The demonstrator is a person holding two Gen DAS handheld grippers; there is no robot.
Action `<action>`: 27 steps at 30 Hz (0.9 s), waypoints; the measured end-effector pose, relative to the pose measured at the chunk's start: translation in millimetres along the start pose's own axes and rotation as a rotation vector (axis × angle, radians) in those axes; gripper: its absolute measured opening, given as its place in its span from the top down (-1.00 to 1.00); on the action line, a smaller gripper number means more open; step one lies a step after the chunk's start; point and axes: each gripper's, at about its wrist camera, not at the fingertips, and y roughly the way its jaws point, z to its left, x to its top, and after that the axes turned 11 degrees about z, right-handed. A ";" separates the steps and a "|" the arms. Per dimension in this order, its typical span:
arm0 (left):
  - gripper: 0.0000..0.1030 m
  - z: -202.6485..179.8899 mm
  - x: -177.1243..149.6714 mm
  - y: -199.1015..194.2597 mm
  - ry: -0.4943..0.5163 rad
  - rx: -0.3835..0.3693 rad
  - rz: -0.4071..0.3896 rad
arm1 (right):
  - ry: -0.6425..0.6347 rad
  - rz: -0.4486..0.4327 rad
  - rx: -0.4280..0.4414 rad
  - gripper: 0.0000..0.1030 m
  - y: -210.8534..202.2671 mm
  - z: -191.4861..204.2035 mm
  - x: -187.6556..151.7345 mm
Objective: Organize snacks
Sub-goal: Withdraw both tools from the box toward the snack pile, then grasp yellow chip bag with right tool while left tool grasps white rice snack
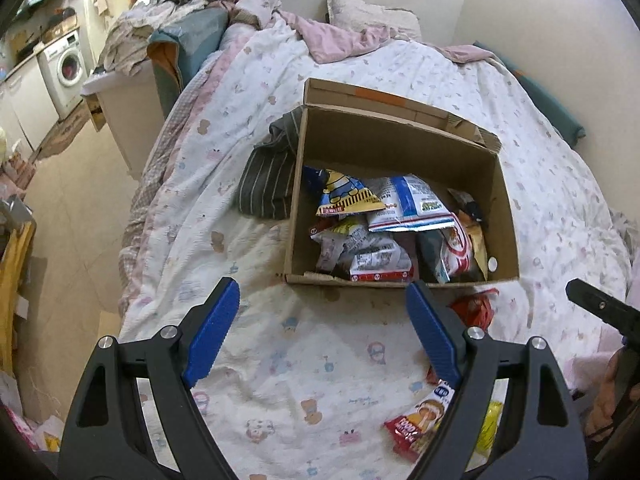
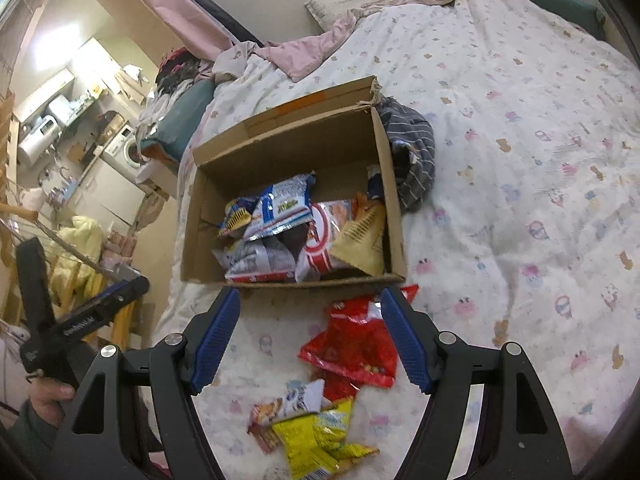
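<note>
While most packets are already piled in the box (image 2: 392,216) on the bed (image 2: 520,160), the task is judged unfinished — a red bag (image 2: 356,340), a yellow bag (image 2: 312,444) and a small packet (image 2: 288,404) are left before it, with both the left gripper (image 1: 324,332) and the right gripper (image 2: 310,338) spread and empty.

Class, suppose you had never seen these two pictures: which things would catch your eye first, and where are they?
First, the open cardboard box on the patterned bedspread, part-filled with snack packets. Next, the loose packets still lying on the bed in front of it: a red bag nearest the box and a yellow bag closer to the camera. Both the right gripper and the left gripper are open and empty.
</note>
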 end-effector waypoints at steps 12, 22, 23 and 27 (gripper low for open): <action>-0.88 -15.5 -22.4 -16.4 0.063 -0.048 -0.073 | -0.039 0.111 -0.021 -0.84 17.0 -5.2 -45.6; -0.92 -25.5 -26.5 -0.4 0.059 -0.012 -0.010 | -0.134 0.282 -0.069 -0.84 50.2 -3.0 -71.0; -0.92 -25.7 -26.9 1.2 0.056 -0.009 -0.006 | -0.143 0.303 -0.076 -0.84 55.0 -1.6 -72.7; -0.92 -23.3 -27.3 5.3 0.045 -0.029 0.011 | -0.202 0.399 -0.114 -0.84 78.1 8.0 -80.8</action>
